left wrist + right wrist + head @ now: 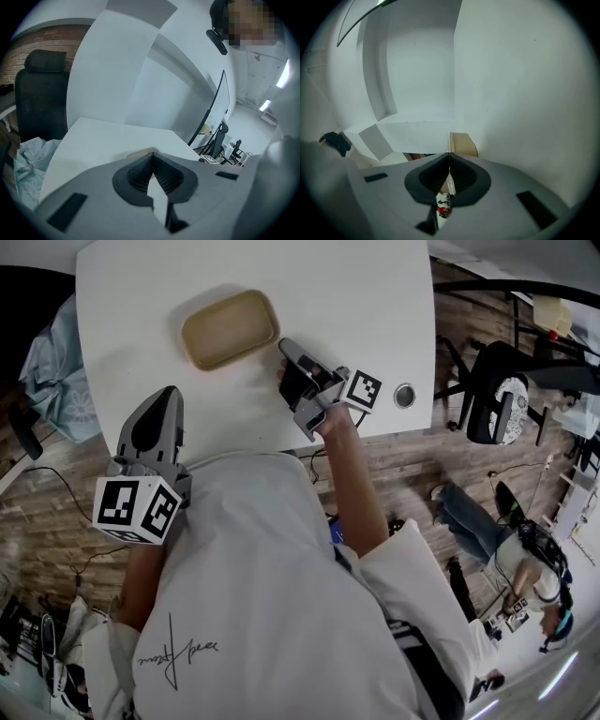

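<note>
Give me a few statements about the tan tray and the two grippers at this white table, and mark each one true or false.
1. The tan tray on the white table has nothing in it. True.
2. The right gripper grips the tray by its rim. False: its jaws are together on nothing, with the tips close beside the tray's corner.
3. The left gripper has its jaws together and holds nothing. True.
4. The left gripper is nearer the tray than the right gripper. False: it is back at the table's near edge, and the right gripper is the closer one.
</note>
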`<state>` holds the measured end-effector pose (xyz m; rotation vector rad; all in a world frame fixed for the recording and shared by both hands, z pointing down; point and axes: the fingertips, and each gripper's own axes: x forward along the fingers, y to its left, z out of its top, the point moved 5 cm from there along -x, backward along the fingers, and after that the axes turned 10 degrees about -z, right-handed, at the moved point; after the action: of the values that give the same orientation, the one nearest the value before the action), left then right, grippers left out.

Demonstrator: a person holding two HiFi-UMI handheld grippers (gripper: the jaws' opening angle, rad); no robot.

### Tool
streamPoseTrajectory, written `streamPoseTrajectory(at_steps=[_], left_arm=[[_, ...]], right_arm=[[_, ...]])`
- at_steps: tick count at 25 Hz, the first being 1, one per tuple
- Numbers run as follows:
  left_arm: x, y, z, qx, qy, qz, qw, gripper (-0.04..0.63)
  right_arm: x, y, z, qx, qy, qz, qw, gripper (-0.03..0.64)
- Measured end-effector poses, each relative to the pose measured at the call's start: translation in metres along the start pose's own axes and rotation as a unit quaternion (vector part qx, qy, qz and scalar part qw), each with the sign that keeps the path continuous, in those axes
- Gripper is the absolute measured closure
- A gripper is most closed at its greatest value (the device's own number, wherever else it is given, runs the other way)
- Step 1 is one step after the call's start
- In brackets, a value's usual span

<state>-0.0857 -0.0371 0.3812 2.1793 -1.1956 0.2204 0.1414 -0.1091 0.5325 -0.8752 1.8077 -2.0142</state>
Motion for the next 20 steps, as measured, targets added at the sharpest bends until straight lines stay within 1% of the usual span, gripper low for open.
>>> streamPoseTrajectory(at_steps=[5, 20], left_arm=[[-0.001, 0.002, 0.001, -0.005, -0.005, 0.002, 1.0, 0.588], [-0.003, 0.0, 0.004, -0.006, -0.017, -0.008, 0.9998, 0.588]], right_arm=[[0.0, 0.002, -0.001, -0.013, 0.004, -0.014, 1.0, 0.604], [-0.004, 0.02, -0.003, -0.023, -0.007, 0.002, 1.0, 0.604]])
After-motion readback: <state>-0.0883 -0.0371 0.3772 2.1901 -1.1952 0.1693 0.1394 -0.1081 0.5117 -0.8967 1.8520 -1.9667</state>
